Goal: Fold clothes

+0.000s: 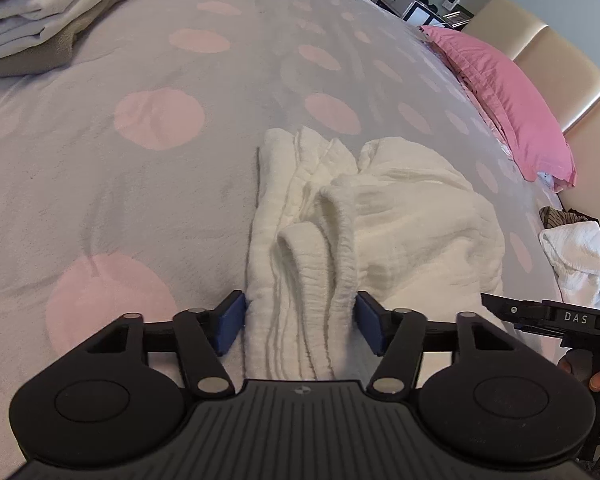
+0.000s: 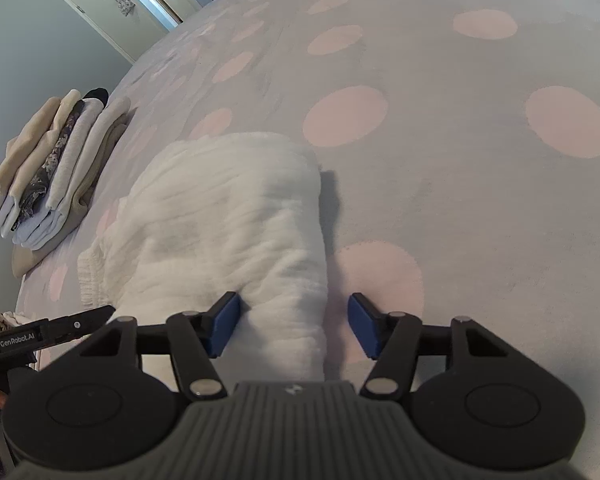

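A white ribbed garment (image 1: 380, 220) lies crumpled on the grey bedspread with pink dots (image 1: 140, 160). Its elastic waistband end is bunched up between the blue pads of my left gripper (image 1: 300, 324), which touch it on both sides. In the right wrist view the same garment (image 2: 228, 216) runs away from my right gripper (image 2: 294, 330). There one edge lies against the left pad, with bare bedspread showing before the right pad, so those jaws stand open. Each gripper shows at the other view's edge: the right gripper (image 1: 540, 316) and the left gripper (image 2: 60, 330).
A stack of folded clothes (image 1: 32, 12) (image 2: 56, 168) sits near the bed's far corner. A pink pillow (image 1: 508, 104) leans by the beige headboard (image 1: 560, 60). More loose white cloth (image 1: 576, 256) lies at the right. A door (image 2: 112, 0) stands beyond the bed.
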